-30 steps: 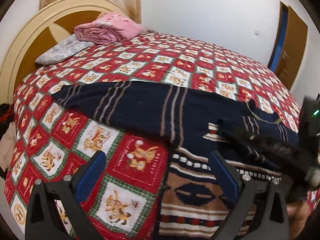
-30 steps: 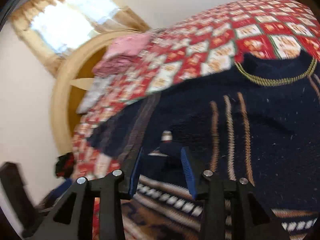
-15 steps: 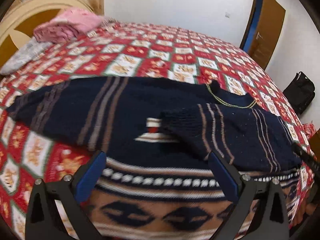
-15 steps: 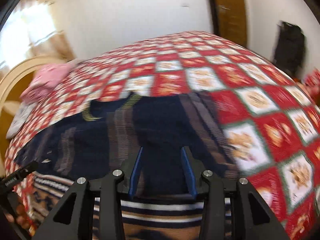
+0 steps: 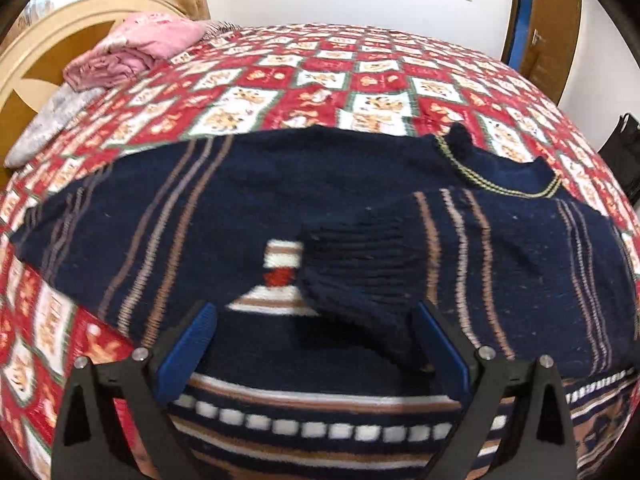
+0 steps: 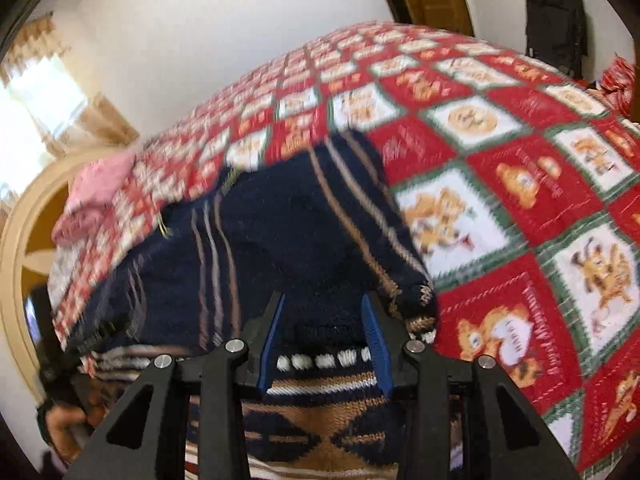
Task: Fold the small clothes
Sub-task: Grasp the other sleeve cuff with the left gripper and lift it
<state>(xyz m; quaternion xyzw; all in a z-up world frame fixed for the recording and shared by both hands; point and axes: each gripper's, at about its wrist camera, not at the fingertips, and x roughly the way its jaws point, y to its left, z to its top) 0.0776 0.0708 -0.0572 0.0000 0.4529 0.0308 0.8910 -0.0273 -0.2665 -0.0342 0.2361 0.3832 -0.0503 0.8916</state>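
The left gripper (image 5: pixel 312 340) gaped wide, gripping nothing. The right gripper (image 6: pixel 324 336) stood half-open, empty too. Both hung over the navy sweater (image 5: pixel 248 208), its sleeve (image 5: pixel 400 252) folded across.

Matt knitted sweater (image 5: pixel 320 216); woven blanket (image 5: pixel 360 76)

left gripper (image 5: pixel 312 344) fingers wide, right gripper (image 6: pixel 322 338) parted
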